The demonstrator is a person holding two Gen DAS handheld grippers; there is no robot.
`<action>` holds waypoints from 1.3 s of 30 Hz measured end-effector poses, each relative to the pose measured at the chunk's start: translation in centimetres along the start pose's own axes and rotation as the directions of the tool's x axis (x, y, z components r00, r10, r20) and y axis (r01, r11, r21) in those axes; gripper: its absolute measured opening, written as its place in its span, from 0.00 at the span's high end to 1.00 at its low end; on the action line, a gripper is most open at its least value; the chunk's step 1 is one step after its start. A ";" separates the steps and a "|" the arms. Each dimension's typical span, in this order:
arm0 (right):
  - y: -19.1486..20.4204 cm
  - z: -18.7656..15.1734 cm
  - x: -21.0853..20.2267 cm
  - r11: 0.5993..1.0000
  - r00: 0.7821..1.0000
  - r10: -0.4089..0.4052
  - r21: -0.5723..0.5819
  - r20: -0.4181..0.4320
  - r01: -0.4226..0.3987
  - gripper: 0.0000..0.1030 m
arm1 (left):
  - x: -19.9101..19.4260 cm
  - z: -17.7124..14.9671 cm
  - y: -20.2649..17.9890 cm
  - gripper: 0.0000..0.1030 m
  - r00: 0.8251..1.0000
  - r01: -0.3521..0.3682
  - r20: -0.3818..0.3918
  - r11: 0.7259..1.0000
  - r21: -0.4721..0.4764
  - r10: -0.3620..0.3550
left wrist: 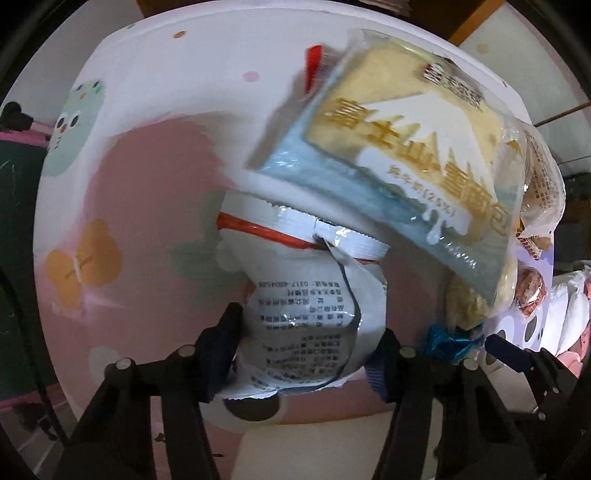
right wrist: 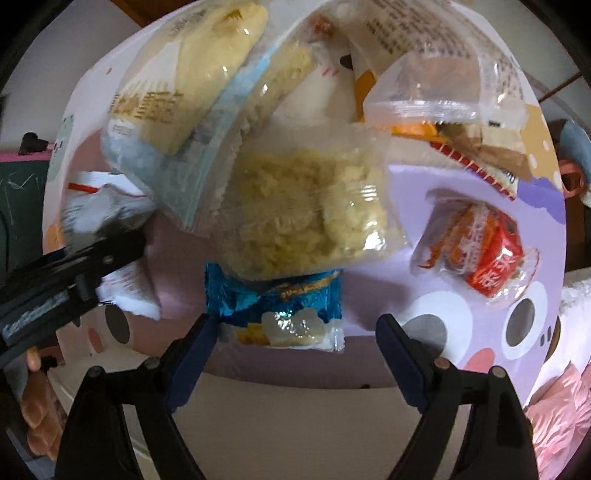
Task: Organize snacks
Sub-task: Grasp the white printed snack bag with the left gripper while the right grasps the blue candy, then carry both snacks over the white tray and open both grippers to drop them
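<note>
While pointing down, left tongs (left wrist: 301, 354) pinch white packet (left wrist: 306, 317).

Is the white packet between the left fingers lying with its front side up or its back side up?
Back side up. The white packet shows small printed text and a folded centre seam toward the camera, not a front design.

- We see a round table (left wrist: 155, 177) with a pastel cartoon-animal print.
- We make out brown wooden furniture (left wrist: 476, 18) beyond its far edge.
- We find pink fabric (right wrist: 554, 417) lower right.
</note>
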State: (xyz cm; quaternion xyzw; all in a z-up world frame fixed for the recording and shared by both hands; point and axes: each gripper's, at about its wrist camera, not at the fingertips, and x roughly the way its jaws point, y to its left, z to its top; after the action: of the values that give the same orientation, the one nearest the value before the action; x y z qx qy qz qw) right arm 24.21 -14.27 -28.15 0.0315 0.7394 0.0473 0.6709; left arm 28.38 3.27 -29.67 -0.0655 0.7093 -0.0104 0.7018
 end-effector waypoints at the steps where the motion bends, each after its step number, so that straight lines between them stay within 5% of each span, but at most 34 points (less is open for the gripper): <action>1: 0.0 -0.1 0.3 1.000 1.000 -0.002 0.006 -0.008 0.002 0.19 | -0.2 -0.2 0.4 0.44 1.000 0.002 0.007 1.000 -0.010 -0.002; 5: 0.7 -0.2 0.8 0.998 0.998 -0.059 -0.014 0.015 0.059 0.27 | -1.1 -1.5 1.5 0.45 0.999 0.007 0.044 1.000 -0.024 -0.006; 8: 1.2 -0.6 0.5 0.992 0.992 -0.112 -0.052 0.057 0.115 0.60 | -1.9 -2.4 1.8 0.46 0.997 0.019 0.072 0.999 -0.035 -0.016; 9: 1.4 -0.7 0.3 0.994 0.994 -0.089 -0.062 0.062 0.093 0.70 | -2.5 -2.6 2.3 0.46 0.996 0.024 0.082 0.999 -0.039 -0.021; 13: 1.2 -1.5 0.2 0.998 0.998 -0.004 -0.064 0.068 0.008 0.80 | -5.7 -3.8 2.9 0.46 0.990 0.029 0.141 0.998 -0.051 -0.021; 20: 0.0 -4.4 -4.2 0.992 0.968 0.114 -0.086 0.223 -0.097 0.82 | -12.0 -6.4 4.2 0.46 0.960 0.057 0.277 0.996 -0.073 -0.035; 32: -1.8 -8.1 -16.8 0.953 0.839 0.302 -0.150 0.452 -0.263 0.82 | -23.3 -14.3 1.8 0.46 0.880 0.128 0.459 0.991 0.027 -0.126; 39: 0.4 -15.3 -22.1 0.937 0.814 0.320 -0.289 0.485 -0.196 0.82 | -25.7 -20.5 0.0 0.46 0.875 0.101 0.468 0.992 0.079 -0.126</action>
State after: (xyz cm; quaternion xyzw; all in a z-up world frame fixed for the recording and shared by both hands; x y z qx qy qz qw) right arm 11.13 -16.73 -4.81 0.0672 0.5067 0.2115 0.8331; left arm 8.12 4.46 -3.82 -0.0891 0.5114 -0.0540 0.8530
